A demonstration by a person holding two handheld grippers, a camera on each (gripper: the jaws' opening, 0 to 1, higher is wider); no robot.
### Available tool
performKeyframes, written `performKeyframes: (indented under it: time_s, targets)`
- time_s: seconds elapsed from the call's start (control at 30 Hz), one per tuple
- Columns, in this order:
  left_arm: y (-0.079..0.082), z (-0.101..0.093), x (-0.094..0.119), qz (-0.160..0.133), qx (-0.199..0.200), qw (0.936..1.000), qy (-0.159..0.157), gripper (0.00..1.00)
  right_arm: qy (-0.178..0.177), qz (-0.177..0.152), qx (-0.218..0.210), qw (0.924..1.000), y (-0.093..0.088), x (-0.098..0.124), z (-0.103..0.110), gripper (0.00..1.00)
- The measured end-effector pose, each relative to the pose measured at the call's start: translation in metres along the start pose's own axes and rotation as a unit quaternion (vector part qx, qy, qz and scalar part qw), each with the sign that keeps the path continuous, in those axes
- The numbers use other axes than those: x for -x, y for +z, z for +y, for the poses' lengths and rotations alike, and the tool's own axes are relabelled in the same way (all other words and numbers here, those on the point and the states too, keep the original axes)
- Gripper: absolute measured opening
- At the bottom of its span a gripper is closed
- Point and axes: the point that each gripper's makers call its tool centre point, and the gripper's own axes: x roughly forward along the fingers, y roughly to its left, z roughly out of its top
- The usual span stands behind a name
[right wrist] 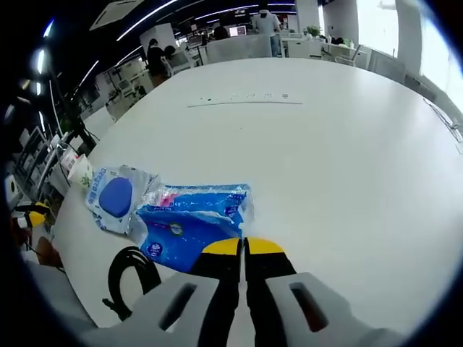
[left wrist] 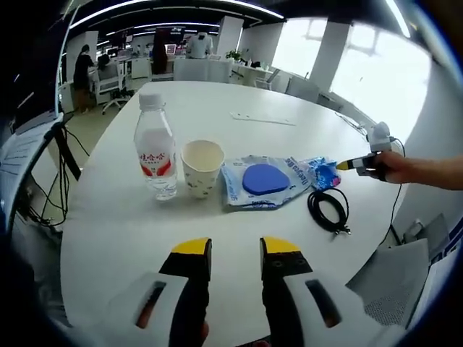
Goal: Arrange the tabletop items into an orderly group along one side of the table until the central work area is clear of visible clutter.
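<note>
Bottle (left wrist: 155, 153), cup (left wrist: 202, 167), packets (left wrist: 264, 181), cable (left wrist: 329, 209) lie in a row.

Bright daylight from windows (left wrist: 362, 65), blown out; ceiling light strips (right wrist: 145, 18); fisheye warp, edges soft.

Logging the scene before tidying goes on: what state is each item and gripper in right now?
Water bottle: upright, capped.
Paper cup: upright, open.
Blue packet: lying flat beside the right gripper's tips.
Black cable: coiled.
Left gripper: open, holding nothing.
Right gripper: shut, nothing visibly between the jaws.

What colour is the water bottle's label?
Red and white, on the water bottle; the left gripper view shows it best.
</note>
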Motion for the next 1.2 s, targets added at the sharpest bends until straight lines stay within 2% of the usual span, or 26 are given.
performKeyframes:
  time_s: [0.4, 0.8, 1.2]
  targets:
    - [0.002, 0.002, 0.000, -0.002, 0.004, 1.0000, 0.002, 0.25, -0.025, -0.013, -0.044, 0.9986, 0.002, 0.000, -0.016, 0.00]
    - [0.004, 0.004, -0.001, -0.003, 0.010, 0.9999, 0.002, 0.25, -0.027, -0.012, -0.059, 0.9978, -0.006, 0.011, -0.007, 0.00]
    - [0.002, 0.003, 0.000, -0.005, 0.009, 0.9999, -0.001, 0.25, -0.027, -0.010, -0.060, 0.9978, -0.008, 0.012, -0.008, 0.00]
